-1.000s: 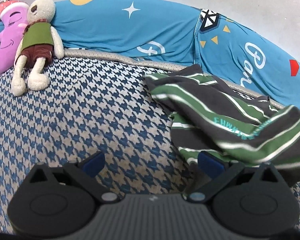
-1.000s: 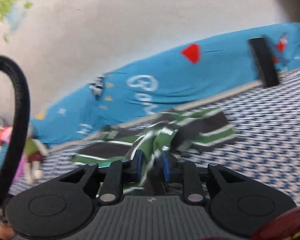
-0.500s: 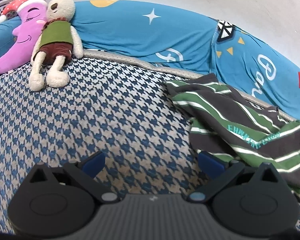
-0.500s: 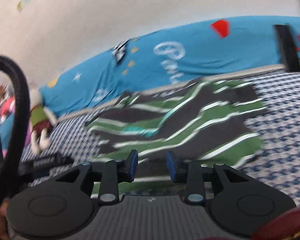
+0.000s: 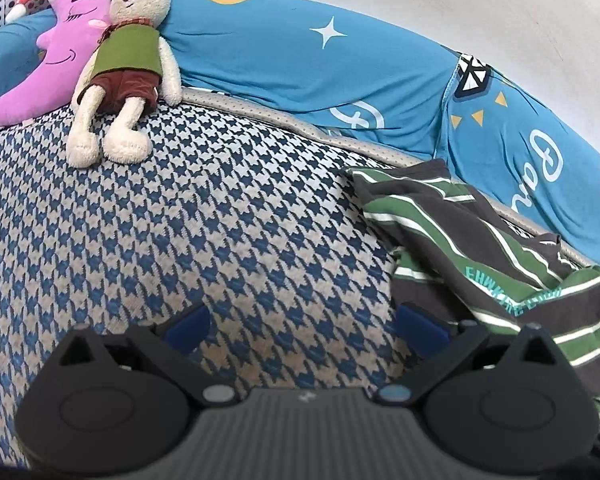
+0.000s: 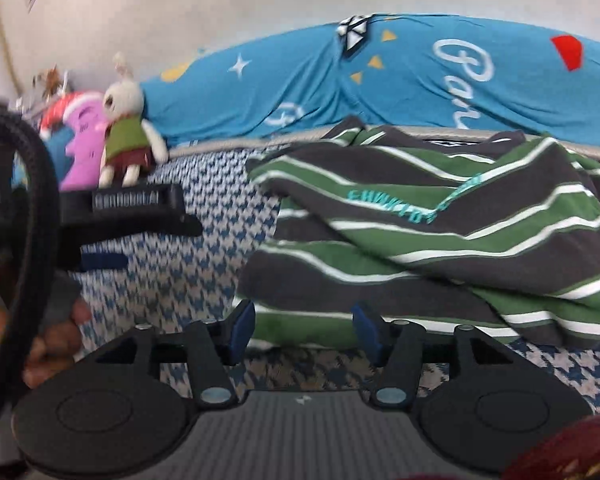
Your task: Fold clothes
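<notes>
Right wrist view: both tongs, right (image 6: 303,330) and left (image 5: 303,326), gape empty beside the limp, light green-and-grey striped knit shirt (image 6: 420,224); pinch its near hem.

Plush rabbit (image 5: 126,68), purple moon pillow (image 5: 56,56), blue bedding (image 5: 300,60).

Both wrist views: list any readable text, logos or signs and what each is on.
"Par...", white script, cut off by a fold, on the blue cover along the wall.
Teal block letters on the striped shirt: they appear mirrored and creased, not readable.
Embossed lettering on the left claw body, seen from the right wrist view: too blurred to read.
White round logo on the blue cover, lower down: partly hidden, not readable.
</notes>
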Demonstrator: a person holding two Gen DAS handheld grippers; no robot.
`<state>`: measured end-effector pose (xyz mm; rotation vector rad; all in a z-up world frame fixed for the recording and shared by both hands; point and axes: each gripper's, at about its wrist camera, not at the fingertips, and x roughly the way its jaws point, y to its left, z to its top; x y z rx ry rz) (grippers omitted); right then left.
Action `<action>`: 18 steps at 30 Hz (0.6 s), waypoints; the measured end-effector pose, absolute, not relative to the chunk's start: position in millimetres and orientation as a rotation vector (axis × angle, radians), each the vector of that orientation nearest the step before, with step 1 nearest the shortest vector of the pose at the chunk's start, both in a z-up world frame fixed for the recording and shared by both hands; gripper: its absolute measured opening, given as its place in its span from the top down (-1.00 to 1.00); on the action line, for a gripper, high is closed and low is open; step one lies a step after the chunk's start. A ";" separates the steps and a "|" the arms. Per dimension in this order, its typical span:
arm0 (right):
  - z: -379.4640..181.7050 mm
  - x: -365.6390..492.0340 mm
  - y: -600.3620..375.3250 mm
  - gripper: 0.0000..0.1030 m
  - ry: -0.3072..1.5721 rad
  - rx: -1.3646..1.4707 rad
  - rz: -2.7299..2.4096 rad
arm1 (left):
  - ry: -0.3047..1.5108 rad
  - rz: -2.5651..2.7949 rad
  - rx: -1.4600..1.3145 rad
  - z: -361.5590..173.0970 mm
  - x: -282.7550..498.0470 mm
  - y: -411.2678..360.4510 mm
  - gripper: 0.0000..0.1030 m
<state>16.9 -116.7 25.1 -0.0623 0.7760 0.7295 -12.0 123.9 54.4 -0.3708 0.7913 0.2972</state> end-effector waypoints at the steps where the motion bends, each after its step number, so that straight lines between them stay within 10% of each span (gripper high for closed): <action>1: 23.4 14.8 -113.1 -0.17 0.770 -0.079 0.733 | 0.794 0.296 -0.374 54.3 -12.2 124.8 -1.00; 14: -17.0 8.7 -62.8 -0.45 0.704 -0.360 0.687 | 0.811 0.295 -0.398 53.2 -12.5 135.2 -1.00; 18: -18.4 9.8 -62.2 0.19 0.682 -0.331 0.690 | 0.805 0.300 -0.402 56.0 -13.9 139.1 -1.00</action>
